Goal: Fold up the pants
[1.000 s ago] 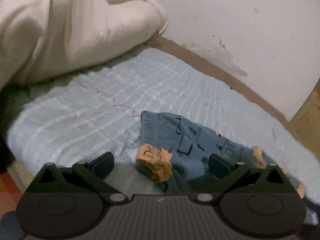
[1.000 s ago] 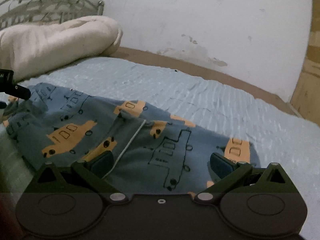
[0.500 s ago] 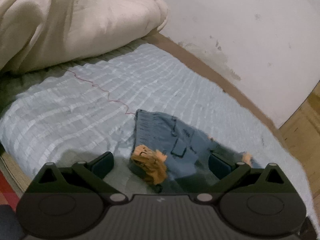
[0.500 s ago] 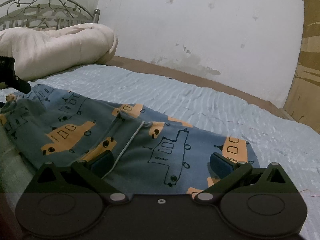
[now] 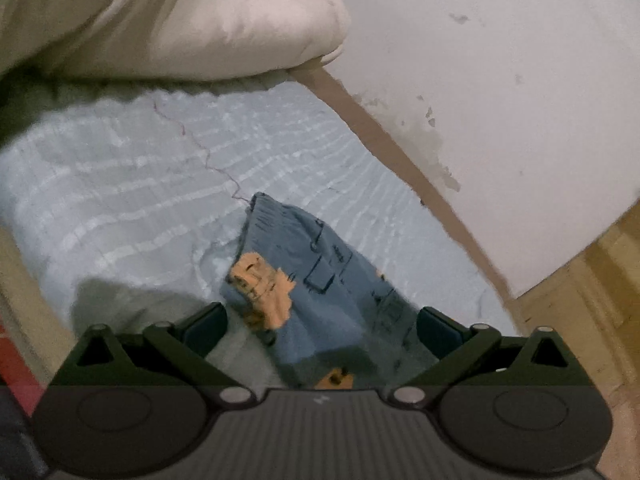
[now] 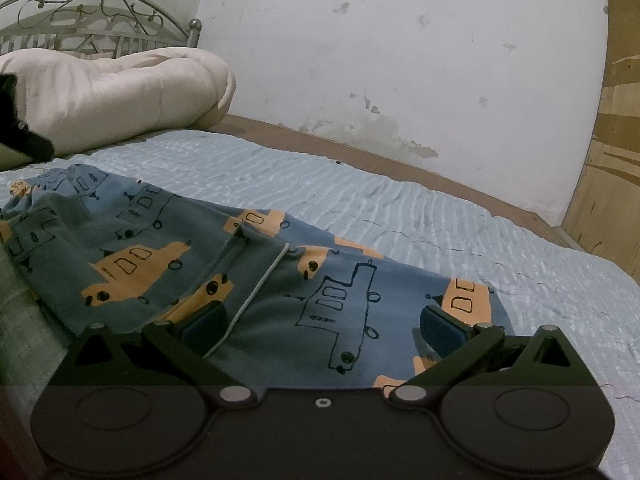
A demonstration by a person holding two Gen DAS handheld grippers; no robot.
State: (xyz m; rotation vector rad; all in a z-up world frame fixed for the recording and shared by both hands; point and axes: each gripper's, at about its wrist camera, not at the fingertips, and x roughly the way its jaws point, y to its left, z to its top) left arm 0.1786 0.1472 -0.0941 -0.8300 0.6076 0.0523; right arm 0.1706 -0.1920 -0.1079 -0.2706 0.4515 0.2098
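Blue pants [image 6: 168,248] printed with orange cars and black train outlines lie across the light blue bed cover [image 6: 400,208]. In the right wrist view they stretch from far left to between my fingers. My right gripper [image 6: 322,326] is open, low over the near edge of the pants. In the left wrist view one bunched end of the pants [image 5: 304,280] lies between the fingers of my open left gripper [image 5: 320,328], which holds nothing. A dark part of the left gripper [image 6: 20,132] shows at the right view's left edge.
A cream duvet [image 6: 120,92] is piled at the head of the bed, before a metal headboard [image 6: 92,20]. A white stained wall [image 6: 400,60] and brown bed frame edge [image 6: 360,152] run behind. A wooden panel [image 6: 608,160] stands at the right.
The left gripper has moved and tilted, so the duvet fills more of its view and the pants end sits closer between its fingers. The right gripper has lowered slightly toward the pants.
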